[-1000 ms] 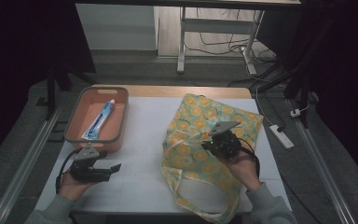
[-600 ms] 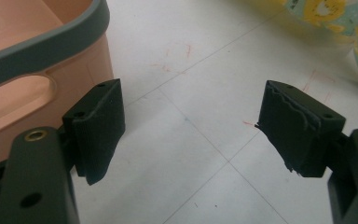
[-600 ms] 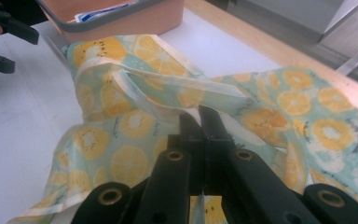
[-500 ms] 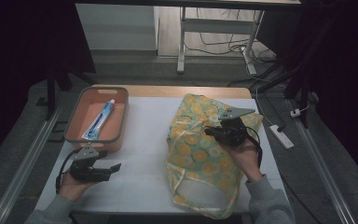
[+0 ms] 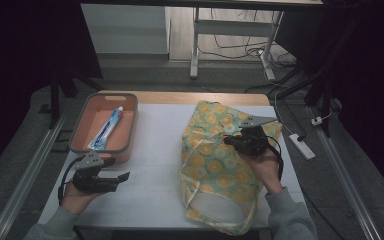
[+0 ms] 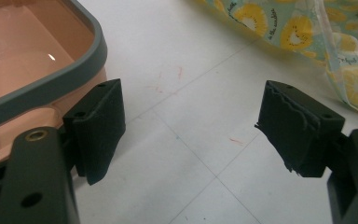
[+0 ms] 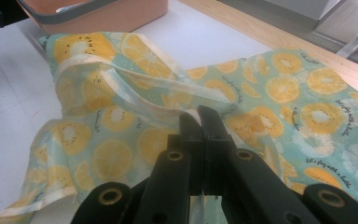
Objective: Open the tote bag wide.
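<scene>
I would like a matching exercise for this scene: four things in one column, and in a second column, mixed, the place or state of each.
Things:
1. toothpaste tube
2. fruit-print bag
3. left tool
4. right tool

Places or states:
A. shut on a fold of cloth
B. lying inside the orange tray
C. jaws open above the white table
D. spread on the table, handles toward the person

Pairs: 1-B, 2-D, 3-C, 4-A
</scene>
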Demonstrator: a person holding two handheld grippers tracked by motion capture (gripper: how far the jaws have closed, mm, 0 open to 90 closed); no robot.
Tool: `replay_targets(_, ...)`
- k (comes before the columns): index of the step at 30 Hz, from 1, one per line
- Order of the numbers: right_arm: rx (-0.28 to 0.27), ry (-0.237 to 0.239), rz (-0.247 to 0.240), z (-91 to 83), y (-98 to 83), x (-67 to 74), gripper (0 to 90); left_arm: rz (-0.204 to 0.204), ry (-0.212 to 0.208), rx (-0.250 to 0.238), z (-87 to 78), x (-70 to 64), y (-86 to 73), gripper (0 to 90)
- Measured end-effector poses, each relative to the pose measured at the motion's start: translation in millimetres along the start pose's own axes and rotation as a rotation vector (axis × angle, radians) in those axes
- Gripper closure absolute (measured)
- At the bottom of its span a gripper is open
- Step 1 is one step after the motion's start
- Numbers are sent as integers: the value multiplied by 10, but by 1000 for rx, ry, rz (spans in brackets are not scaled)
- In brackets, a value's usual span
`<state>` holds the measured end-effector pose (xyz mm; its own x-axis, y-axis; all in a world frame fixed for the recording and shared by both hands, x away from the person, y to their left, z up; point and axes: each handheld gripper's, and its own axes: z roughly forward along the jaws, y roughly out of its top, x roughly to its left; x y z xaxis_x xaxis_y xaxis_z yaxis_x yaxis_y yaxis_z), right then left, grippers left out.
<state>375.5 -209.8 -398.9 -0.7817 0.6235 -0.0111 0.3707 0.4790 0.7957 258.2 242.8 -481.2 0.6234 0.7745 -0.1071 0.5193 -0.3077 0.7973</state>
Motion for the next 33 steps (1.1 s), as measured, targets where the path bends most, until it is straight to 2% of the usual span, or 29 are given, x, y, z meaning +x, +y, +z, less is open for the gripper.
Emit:
replay_targets(8,-15,18,-5,89,44,84,900,2,3,-1,-12,-16,38,230)
replay_targets(14,-24,40,-34,247,204,238,900,-1,2,-4,-13,6,27,230)
replay_targets(16,-39,30,-43,278,269,254,900,-6,2,-2,-8,24,22,231)
replay_targets(19,-62,51,-21,320,408,214,900,-7,2,1,3,42,15,230)
replay_targets(22,-50,44,-20,374,472,158,900,-7,1,-1,-3,44,6,230)
replay_targets(28,-70,20,38,527,428,2,900,-8,5,2,7,43,4,231)
replay_targets(33,-79,30,51,599,374,-2,900,-5,7,7,10,40,0,231)
